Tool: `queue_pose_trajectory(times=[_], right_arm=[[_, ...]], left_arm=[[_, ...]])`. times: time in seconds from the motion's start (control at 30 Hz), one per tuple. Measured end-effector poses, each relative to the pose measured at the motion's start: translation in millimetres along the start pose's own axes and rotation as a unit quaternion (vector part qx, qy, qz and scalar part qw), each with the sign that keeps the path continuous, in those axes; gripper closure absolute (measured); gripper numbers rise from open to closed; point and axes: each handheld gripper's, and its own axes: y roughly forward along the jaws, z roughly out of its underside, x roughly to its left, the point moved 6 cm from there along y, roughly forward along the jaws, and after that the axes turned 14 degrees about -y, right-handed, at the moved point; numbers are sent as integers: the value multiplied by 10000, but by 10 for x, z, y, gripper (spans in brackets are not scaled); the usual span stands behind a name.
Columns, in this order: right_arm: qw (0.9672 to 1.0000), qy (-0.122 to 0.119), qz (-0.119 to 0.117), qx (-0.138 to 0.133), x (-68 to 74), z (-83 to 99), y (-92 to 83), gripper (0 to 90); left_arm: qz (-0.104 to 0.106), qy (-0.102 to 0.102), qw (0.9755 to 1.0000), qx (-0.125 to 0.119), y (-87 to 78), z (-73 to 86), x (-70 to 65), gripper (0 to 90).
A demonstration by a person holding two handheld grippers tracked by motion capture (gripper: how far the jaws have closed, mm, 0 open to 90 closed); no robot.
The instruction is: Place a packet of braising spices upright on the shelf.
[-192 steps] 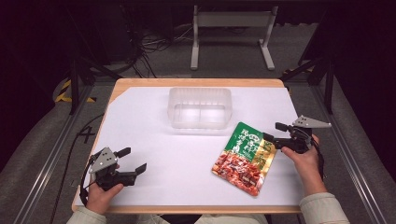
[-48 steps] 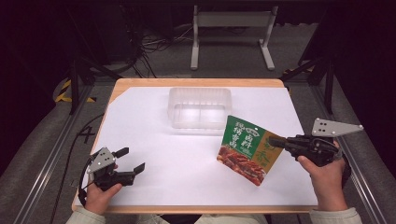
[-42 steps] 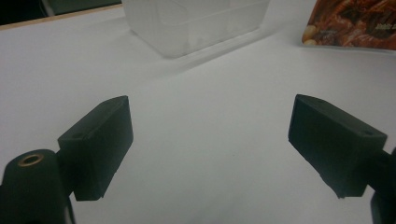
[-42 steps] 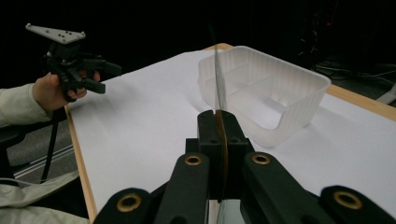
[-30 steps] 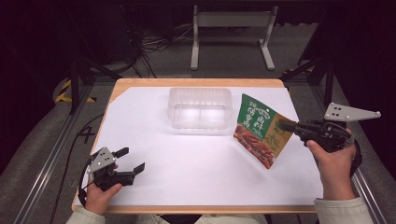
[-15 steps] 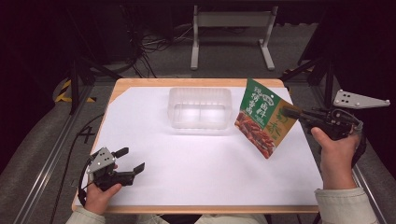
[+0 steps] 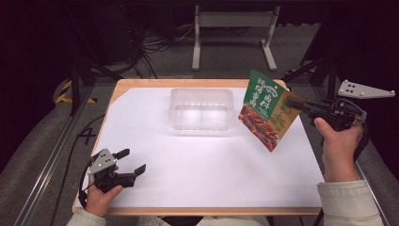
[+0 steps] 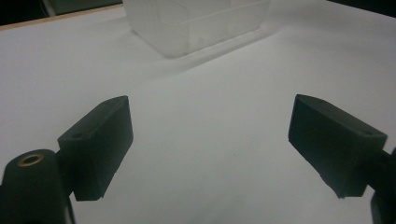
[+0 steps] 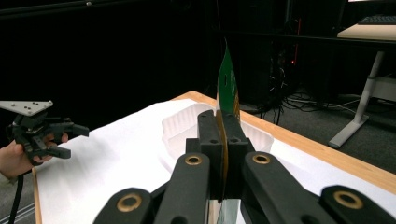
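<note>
Right gripper [image 7: 298, 104] pinches my green-and-red foil snack pouch [image 7: 266, 109] aloft right of the clear plastic tray [image 7: 201, 108]; left gripper [image 7: 133, 164] gapes empty near-left.

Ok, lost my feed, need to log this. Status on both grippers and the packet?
Right gripper shut on snack packet, held off the table beside the clear tray. Left gripper open, low at the near left corner. Nothing in the way.

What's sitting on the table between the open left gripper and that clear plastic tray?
Nothing: in the high view only bare white table cover lies between the left gripper and the clear plastic tray. The left gripper view shows the same bare stretch.
</note>
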Motion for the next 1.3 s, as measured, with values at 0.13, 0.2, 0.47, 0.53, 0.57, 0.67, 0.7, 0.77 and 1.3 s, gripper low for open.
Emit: queue_pose_trajectory(times=[0.13,0.2,0.47,0.53,0.57,0.67,0.7,0.77,1.3], right_arm=[[9999,23,-38,-148,-52,-63,73,900],[9998,1,-39,-170,-60,-92,106,900],[9997,-120,-69,-203,-86,-236,260,900],[9997,-136,-75,-200,-96,-270,300,900],[9996,-133,-88,-216,-99,-290,325,900],[9996,-153,-80,-240,-114,-336,385,900],[9995,-143,-93,-253,-121,-357,412,900],[9995,-127,-118,-268,-137,-399,477,900],[9995,55,-62,-289,-286,-534,936,900]], left_arm=[[-7,-17,10000,1,-4,3,0,147],[-13,-2,10000,12,-10,5,4,147],[-58,-25,10000,-18,-47,21,15,147],[-68,-60,10000,-21,-59,28,13,147],[-79,-93,9999,-37,-64,31,11,147],[-98,-56,9999,-47,-76,34,21,147],[-106,-75,9999,-44,-85,40,21,147],[-118,-101,9999,-49,-98,47,22,147],[-240,-167,9995,-110,-206,95,54,147]])
